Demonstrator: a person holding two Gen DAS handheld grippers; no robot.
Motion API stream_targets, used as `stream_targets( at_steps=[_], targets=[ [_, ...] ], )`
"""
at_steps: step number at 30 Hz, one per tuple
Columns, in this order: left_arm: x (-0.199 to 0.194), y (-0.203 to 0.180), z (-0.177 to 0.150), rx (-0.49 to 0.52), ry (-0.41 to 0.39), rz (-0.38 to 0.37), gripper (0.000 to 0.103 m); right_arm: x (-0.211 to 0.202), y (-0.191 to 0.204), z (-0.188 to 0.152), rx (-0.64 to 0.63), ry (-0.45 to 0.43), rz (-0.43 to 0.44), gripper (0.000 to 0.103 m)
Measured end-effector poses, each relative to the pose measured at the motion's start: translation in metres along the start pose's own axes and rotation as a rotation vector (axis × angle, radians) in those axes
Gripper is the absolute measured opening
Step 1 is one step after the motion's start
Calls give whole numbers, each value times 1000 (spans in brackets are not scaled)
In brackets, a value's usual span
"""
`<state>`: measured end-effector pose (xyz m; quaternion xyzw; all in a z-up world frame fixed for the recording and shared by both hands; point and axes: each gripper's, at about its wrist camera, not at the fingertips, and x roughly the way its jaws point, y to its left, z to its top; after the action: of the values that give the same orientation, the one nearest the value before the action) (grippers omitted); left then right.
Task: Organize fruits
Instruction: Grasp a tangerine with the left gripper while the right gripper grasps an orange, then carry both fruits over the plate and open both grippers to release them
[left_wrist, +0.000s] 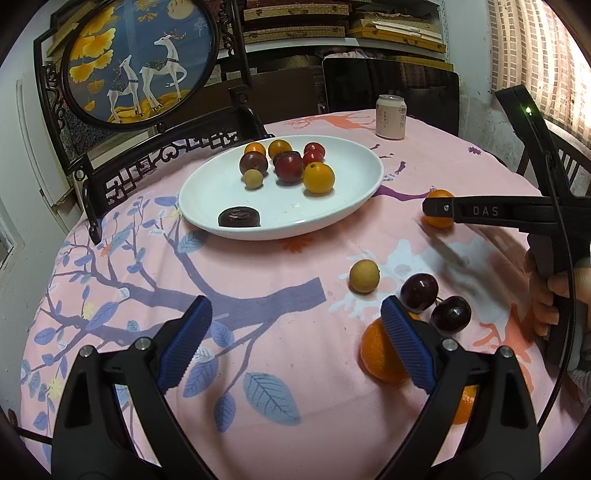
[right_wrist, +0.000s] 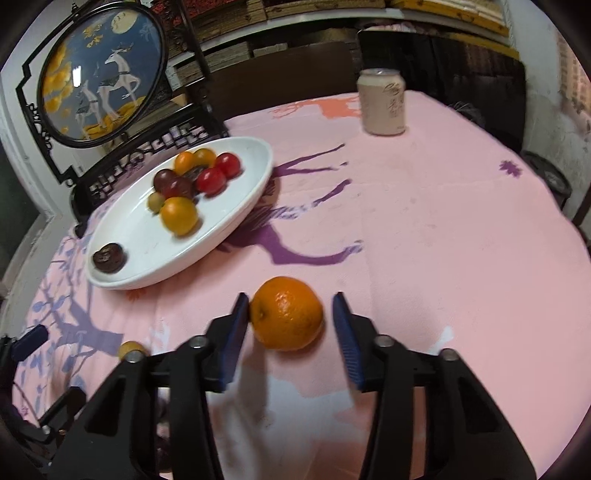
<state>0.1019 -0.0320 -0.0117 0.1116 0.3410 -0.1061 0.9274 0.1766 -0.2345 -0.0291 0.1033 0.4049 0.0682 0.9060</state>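
Note:
On the pink tablecloth, an orange (right_wrist: 286, 314) lies between the blue pads of my right gripper (right_wrist: 290, 299). The left pad touches it and a gap shows at the right pad, so the jaws are open. In the left wrist view that gripper (left_wrist: 434, 208) reaches in from the right over the same orange (left_wrist: 439, 222). My left gripper (left_wrist: 295, 304) hangs open over bare cloth. Beside its right finger lie an orange (left_wrist: 380, 354), two dark cherries (left_wrist: 419, 291) and a small yellow fruit (left_wrist: 364, 276). A white plate (left_wrist: 332, 218) holds several small fruits.
A pale drink can (left_wrist: 390, 116) stands at the table's far side. A round deer screen (left_wrist: 136, 59) on a dark carved stand rises behind the plate (right_wrist: 147, 240). A person's hand (left_wrist: 546, 291) grips the right tool. Another orange (left_wrist: 467, 406) is half hidden.

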Motion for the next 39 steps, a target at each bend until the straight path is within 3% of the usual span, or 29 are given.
stream_targets(
  at_steps=[5,10,14,17,21,23,28,30,32,34,39],
  targets=[
    [-4,-3,-2,7,-5,-35,95,-11,5,-7,-14,4,13,40],
    [-15,-23,-11,72,-12,-101,95,-49,0,-11,29,-84,66,40],
    [-3,-42,-19,156,49,-68,95,-57,-2,-17,49,-88,96,40],
    [5,-29,-17,90,73,-88,96,-55,-1,-17,45,-79,102,40],
    [8,-3,-13,-9,66,-13,96,-56,1,-18,40,-79,107,40],
    [13,8,-13,-60,79,-12,96,-55,2,-18,38,-74,111,40],
    [21,-3,-13,-3,100,-47,93,-55,9,-21,16,-72,118,40],
    [24,-6,-13,9,118,-71,81,-54,11,-22,4,-64,117,40],
    [25,-2,-14,-18,136,-131,47,-52,13,-23,-1,-60,114,40],
    [25,-1,-14,-35,137,-157,46,-51,14,-23,-4,-57,113,40],
    [12,0,-8,-22,80,-108,46,-51,14,-23,-3,-58,112,40]
  ],
)
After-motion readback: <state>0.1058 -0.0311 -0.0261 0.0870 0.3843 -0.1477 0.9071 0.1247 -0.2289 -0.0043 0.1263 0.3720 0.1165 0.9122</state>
